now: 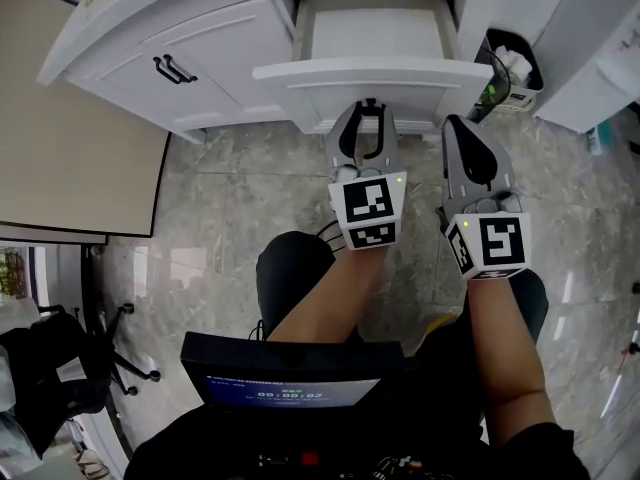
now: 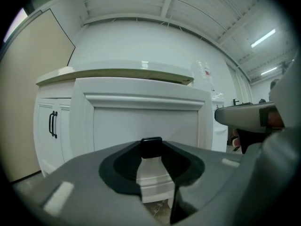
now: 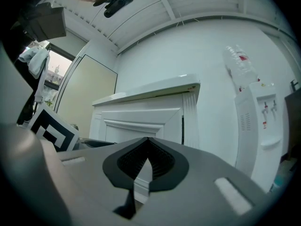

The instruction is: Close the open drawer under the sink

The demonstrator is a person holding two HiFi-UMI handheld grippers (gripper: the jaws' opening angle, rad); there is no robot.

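Left claw (image 1: 368, 105), closed, perhaps against the front of the open drawer (image 1: 375, 74); right claw (image 1: 453, 122) closed, alongside.

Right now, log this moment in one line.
drawer: open | left tool: shut, empty, tip at its front | right tool: shut, empty, alongside | contact: unclear

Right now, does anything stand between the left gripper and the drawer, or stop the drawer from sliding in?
Nothing visible does. The left gripper points straight at the front of the drawer, close to it, and the head view shows nothing inside the drawer. The right gripper is off to the side, out of the path.
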